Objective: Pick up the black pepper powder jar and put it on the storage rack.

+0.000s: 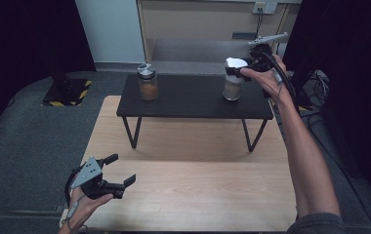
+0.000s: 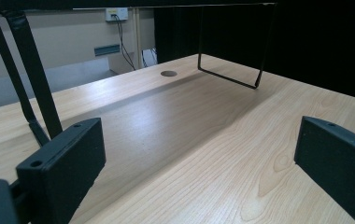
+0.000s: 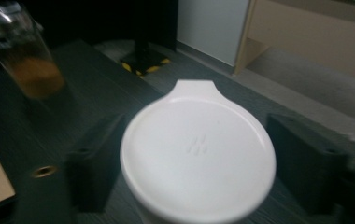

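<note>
Right claw [image 1: 239, 68] raised over the far right of the black table [image 1: 193, 105], jaws spread either side of the white lid [image 3: 198, 154] of a jar [image 1: 232, 87] of brownish powder, not clearly touching it. Second jar [image 1: 148, 82], metal-lidded, near the far left corner. Left claw [image 1: 121, 170] wide open, empty, low over the near left corner of the wooden table [image 1: 198, 190].
</note>
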### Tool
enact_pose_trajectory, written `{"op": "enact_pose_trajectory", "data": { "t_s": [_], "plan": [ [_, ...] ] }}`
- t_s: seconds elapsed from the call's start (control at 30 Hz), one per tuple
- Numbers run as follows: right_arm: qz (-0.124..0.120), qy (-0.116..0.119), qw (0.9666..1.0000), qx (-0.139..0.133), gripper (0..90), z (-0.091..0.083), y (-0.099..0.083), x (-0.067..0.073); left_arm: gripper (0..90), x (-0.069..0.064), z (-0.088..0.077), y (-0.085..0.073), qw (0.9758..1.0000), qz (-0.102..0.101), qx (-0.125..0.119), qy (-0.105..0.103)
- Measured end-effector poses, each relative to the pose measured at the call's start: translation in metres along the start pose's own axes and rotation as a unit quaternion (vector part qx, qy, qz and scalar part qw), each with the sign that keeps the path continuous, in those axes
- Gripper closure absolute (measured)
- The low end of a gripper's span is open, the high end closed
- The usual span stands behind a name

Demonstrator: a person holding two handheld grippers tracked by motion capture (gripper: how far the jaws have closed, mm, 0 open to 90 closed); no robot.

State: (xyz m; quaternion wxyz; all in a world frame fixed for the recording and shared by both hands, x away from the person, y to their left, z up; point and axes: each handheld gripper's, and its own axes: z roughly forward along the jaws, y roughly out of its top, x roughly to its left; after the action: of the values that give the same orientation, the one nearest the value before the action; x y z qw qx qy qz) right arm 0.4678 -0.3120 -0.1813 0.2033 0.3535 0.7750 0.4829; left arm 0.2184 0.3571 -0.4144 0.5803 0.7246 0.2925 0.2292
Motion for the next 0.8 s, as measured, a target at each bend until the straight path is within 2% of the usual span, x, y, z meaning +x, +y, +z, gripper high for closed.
{"op": "enact_pose_trajectory", "data": {
  "t_s": [0.03, 0.1, 0.17, 0.23, 0.3, 0.37, 0.47, 0.57, 0.67, 0.7, 0.8],
  "plan": [
    [0.004, -0.001, 1.0000, -0.006, 14.8, -0.002, -0.001, 0.000, 0.8, 0.000, 0.000, 0.000, 1.0000, 0.000, 0.000, 0.000],
    [-0.008, -0.019, 0.9995, -0.022, 9.1, -0.008, -0.004, 0.005, 0.8, 0.000, 0.000, 0.000, 1.0000, 0.000, -0.002, 0.000],
    [0.006, -0.010, 0.9992, -0.038, 8.0, -0.016, -0.007, 0.002, 0.8, 0.000, 0.000, 0.000, 1.0000, 0.001, -0.002, 0.000],
    [0.008, -0.007, 0.9988, -0.048, 5.7, -0.026, -0.009, 0.002, 0.8, 0.000, 0.000, 0.000, 1.0000, 0.001, -0.002, -0.002],
    [0.000, -0.014, 0.9981, -0.060, 5.5, -0.037, -0.012, 0.005, 0.8, 0.000, 0.000, 0.000, 1.0000, 0.002, -0.001, -0.003],
    [0.002, 0.001, 0.9972, -0.075, 6.7, -0.049, -0.017, 0.001, 0.7, -0.001, 0.001, 0.001, 1.0000, 0.003, -0.001, -0.003],
    [-0.008, 0.008, 0.9953, -0.097, 6.5, -0.067, -0.026, 0.002, 0.7, -0.001, 0.001, 0.001, 1.0000, 0.004, -0.001, -0.003],
    [-0.020, 0.035, 0.9916, -0.123, 6.4, -0.081, -0.040, -0.002, 0.7, -0.001, 0.002, 0.002, 1.0000, 0.008, 0.002, -0.003],
    [-0.023, 0.056, 0.9870, -0.149, 5.7, -0.093, -0.055, -0.003, 0.7, -0.001, 0.002, 0.001, 1.0000, 0.006, 0.000, -0.003],
    [-0.029, 0.061, 0.9853, -0.157, 5.8, -0.098, -0.061, -0.002, 0.7, -0.001, 0.002, 0.001, 1.0000, 0.006, 0.001, -0.003],
    [-0.037, 0.070, 0.9829, -0.166, 5.5, -0.108, -0.069, 0.003, 0.7, -0.001, 0.003, 0.002, 1.0000, 0.008, 0.003, -0.004]
  ]
}}
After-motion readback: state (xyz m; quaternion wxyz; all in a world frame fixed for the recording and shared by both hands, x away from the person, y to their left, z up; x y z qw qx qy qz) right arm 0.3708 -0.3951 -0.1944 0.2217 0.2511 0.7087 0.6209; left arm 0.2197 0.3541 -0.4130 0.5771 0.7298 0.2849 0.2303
